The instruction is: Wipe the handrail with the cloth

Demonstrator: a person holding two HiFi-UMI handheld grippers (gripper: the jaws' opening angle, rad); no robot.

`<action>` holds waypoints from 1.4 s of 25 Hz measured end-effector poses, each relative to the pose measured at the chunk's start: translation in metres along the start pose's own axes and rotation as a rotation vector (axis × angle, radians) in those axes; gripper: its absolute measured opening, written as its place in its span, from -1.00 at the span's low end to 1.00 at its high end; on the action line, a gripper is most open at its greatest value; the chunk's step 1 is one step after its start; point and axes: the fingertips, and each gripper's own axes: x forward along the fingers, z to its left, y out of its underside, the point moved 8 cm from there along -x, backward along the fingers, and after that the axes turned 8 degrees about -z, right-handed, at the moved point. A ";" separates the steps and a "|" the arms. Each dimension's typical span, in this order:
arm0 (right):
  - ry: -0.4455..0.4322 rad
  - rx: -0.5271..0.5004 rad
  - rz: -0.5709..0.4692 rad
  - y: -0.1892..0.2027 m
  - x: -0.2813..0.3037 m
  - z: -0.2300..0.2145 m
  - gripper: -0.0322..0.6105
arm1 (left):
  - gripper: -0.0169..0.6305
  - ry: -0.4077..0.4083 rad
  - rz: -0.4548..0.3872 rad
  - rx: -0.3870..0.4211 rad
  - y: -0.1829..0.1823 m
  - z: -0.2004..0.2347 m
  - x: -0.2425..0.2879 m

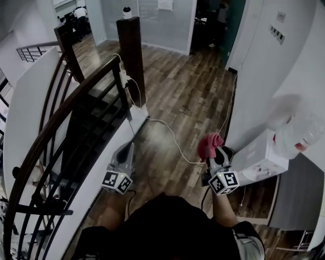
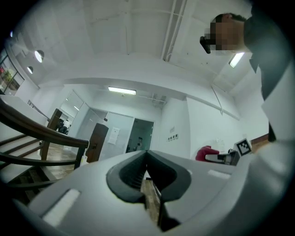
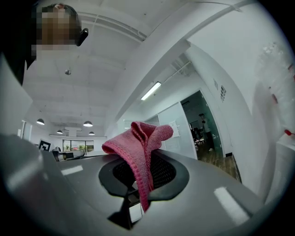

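My right gripper (image 1: 217, 155) clamps the pink cloth (image 1: 209, 142); my left gripper (image 1: 128, 152) sits closed, empty. Next, I judge, the cloth must reach the handrail (image 1: 76, 92), well apart.

— Any writing here that can be read?
— None. The left marker cube (image 1: 118, 182) and the right marker cube (image 1: 224, 183) bear only black-and-white square patterns, no letters or numbers.
— And the far wall?
— The paper sheet (image 1: 165, 4) there is too small and blurred to read. So is the small plate (image 1: 281, 16) on the right-hand wall.
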 end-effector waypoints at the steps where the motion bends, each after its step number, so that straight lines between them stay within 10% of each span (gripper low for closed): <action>1: -0.008 0.007 0.002 0.005 0.006 0.009 -0.76 | -0.95 -0.005 0.006 0.005 -0.002 0.007 -0.007; 19: -0.189 0.004 0.085 0.046 0.100 0.093 -0.76 | -0.95 -0.216 0.009 0.011 -0.019 0.093 -0.076; 35: -0.323 0.091 0.070 0.069 0.240 0.019 -0.76 | -0.95 -0.372 -0.021 0.164 -0.016 0.132 0.016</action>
